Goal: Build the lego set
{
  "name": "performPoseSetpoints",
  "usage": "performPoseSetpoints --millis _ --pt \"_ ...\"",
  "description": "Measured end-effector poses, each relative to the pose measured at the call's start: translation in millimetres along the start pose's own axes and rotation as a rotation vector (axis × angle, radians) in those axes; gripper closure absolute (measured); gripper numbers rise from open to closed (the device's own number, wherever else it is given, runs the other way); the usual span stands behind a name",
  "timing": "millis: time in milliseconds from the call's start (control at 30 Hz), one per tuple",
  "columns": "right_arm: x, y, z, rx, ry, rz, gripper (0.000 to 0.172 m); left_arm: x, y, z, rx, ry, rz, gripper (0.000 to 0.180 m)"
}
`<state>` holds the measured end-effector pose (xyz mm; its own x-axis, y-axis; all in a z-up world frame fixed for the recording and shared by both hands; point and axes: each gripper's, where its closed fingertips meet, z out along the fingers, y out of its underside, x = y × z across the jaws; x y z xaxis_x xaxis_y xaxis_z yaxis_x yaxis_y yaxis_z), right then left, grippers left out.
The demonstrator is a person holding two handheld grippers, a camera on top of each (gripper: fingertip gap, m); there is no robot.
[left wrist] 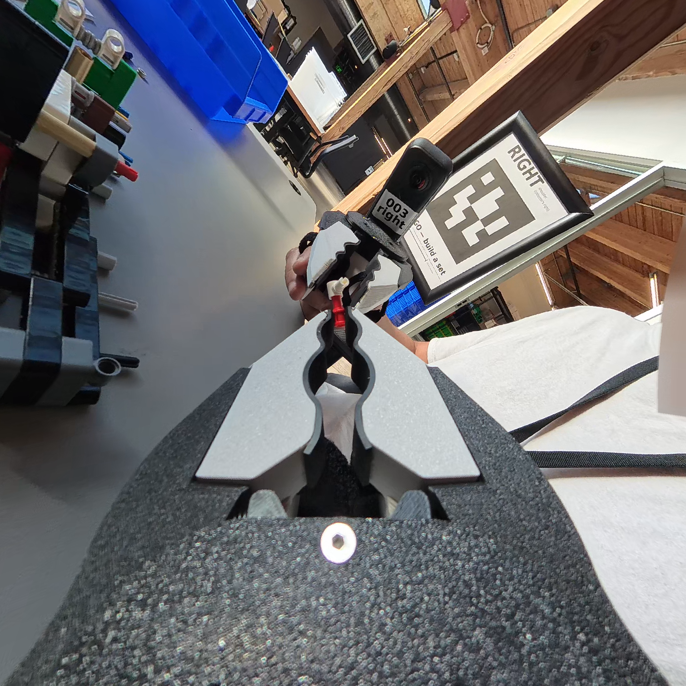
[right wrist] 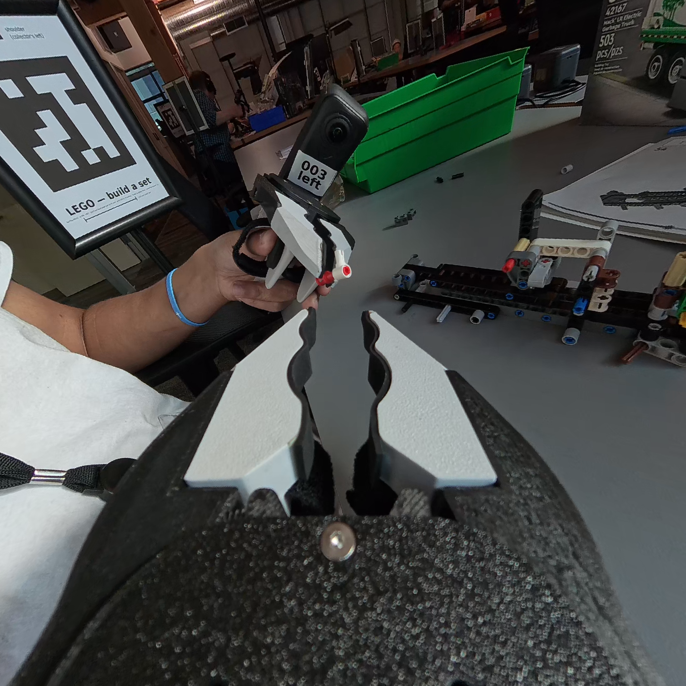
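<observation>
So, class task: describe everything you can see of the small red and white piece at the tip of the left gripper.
The piece is small glossy plastic: a red pin with a collar, pushed into a white angled connector. A short pale stub sticks out of the connector's other arm, and a red centre shows at one end. The left gripper is shut on the pin's lower end, pads pressing either side. The piece is held in the air beside the table, pointing at the open right gripper, apart from it.

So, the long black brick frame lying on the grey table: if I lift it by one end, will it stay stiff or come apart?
The black brick frame would probably stay fairly stiff, since many blue pins join its long beams. It looks light, being hollow plastic. The upright pieces and the grey axle sticking out of it may shift or drop off if knocked.
</observation>
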<state>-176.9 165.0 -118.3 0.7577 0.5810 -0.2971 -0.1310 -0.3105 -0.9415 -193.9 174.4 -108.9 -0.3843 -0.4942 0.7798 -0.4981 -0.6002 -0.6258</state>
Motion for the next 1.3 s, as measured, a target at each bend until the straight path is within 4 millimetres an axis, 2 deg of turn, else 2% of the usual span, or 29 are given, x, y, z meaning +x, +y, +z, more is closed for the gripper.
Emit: performPoseSetpoints --millis 133,333,500,667,800,867,1033,1300 --pt "3.2 0.6 0.9 -0.007 0.017 0.012 0.148 0.5 0.1 0.5 -0.004 0.009 -0.009 0.178" --pt "-2.2 -0.2 0.4 -0.001 -0.018 0.009 0.148 2.8 6.0 4.2 -0.046 0.020 0.006 0.178" --pt "-16.9 -2.4 -2.6 0.025 -0.098 -0.039 0.155 6.9 14.5 7.7 -0.097 0.037 0.017 0.178" --pt "-18.3 -6.5 -1.8 0.030 -0.125 -0.012 0.149 14.8 14.0 7.9 -0.113 0.093 0.012 0.178" --pt "-17.4 -10.4 3.2 0.018 -0.152 0.056 0.142 10.9 6.9 3.4 -0.109 0.083 0.005 0.178" --pt "-10.6 -14.1 8.1 -0.003 -0.140 0.088 0.139 7.9 1.2 0.0 -0.111 0.069 -0.019 0.178" --pt "3.8 -35.6 20.0 -0.004 -0.203 0.170 0.141 2.9 -16.7 -7.8 -0.115 0.076 -0.080 0.177" --pt "23.3 -40.0 45.5 -0.049 -0.314 0.096 0.145 -15.9 -45.3 -15.9 -0.102 0.104 -0.142 0.177"
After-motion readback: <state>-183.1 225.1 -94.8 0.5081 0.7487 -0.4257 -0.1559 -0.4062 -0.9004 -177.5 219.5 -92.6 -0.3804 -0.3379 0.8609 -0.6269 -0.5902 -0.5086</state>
